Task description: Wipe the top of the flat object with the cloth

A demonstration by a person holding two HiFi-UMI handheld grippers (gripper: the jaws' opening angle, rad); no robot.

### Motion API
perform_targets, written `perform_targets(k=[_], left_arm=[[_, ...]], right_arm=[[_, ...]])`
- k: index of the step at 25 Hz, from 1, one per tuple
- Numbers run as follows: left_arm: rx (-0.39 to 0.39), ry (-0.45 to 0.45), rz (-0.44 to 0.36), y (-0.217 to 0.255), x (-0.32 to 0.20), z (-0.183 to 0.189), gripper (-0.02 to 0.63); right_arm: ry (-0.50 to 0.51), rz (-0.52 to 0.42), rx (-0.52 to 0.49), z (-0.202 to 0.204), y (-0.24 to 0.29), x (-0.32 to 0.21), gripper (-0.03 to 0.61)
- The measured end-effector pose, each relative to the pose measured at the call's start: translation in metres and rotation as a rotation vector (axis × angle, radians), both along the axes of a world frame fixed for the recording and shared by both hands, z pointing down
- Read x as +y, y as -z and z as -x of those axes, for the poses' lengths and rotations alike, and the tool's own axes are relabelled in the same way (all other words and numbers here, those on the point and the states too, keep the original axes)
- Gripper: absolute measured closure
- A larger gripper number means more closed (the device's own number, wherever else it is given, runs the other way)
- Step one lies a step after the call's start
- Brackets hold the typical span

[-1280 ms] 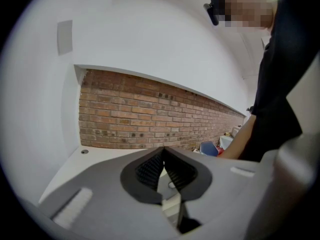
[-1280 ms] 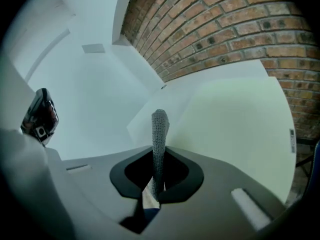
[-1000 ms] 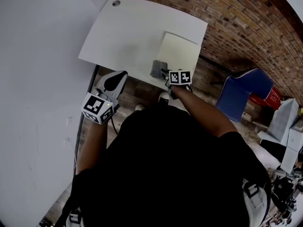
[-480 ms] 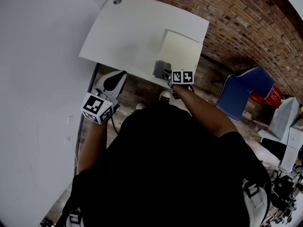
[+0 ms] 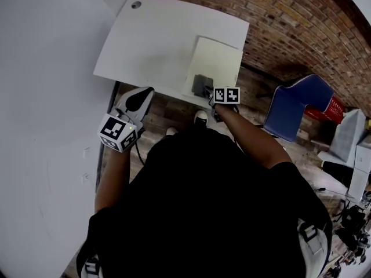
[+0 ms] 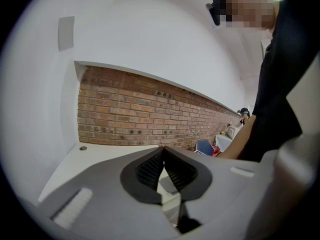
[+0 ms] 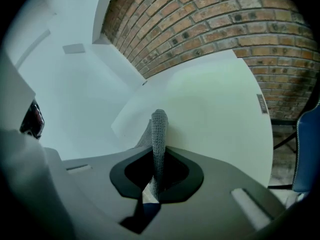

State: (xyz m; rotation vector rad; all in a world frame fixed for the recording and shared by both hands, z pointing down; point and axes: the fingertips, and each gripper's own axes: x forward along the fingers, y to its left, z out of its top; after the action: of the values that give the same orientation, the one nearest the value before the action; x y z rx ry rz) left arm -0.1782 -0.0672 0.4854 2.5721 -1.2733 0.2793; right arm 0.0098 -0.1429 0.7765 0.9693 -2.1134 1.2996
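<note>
Right gripper view shows what the head view cannot: the right gripper [image 7: 159,160] clamps a grey woven cloth [image 7: 159,129], resting on the pale flat rectangular board [image 5: 219,59] on the white table [image 5: 151,39]. Left gripper view shows the left gripper [image 6: 164,165] closed and empty, off the table's near edge.

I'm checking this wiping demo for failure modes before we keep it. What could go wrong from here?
1. The flat object lies loose near the front edge of the table. The left gripper hangs shut and empty off the table, so nothing steadies the object, and a stroke may shove it off.
2. The right gripper pinches only a narrow fold of the cloth, so the cloth might slip out or wipe just a thin strip.
</note>
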Motion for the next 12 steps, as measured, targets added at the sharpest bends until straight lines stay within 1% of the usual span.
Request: perform_targets(k=[8, 12], left_arm=[[-0.004, -0.063, -0.01, 0.003, -0.009, -0.014, 0.612], [-0.004, -0.087, -0.014, 0.004, -0.011, -0.022, 0.611]], right_arm=[[-0.065, 0.0, 0.023, -0.033, -0.003, 0.005, 0.569], [-0.094, -0.014, 0.038, -0.051, -0.002, 0.007, 0.569]])
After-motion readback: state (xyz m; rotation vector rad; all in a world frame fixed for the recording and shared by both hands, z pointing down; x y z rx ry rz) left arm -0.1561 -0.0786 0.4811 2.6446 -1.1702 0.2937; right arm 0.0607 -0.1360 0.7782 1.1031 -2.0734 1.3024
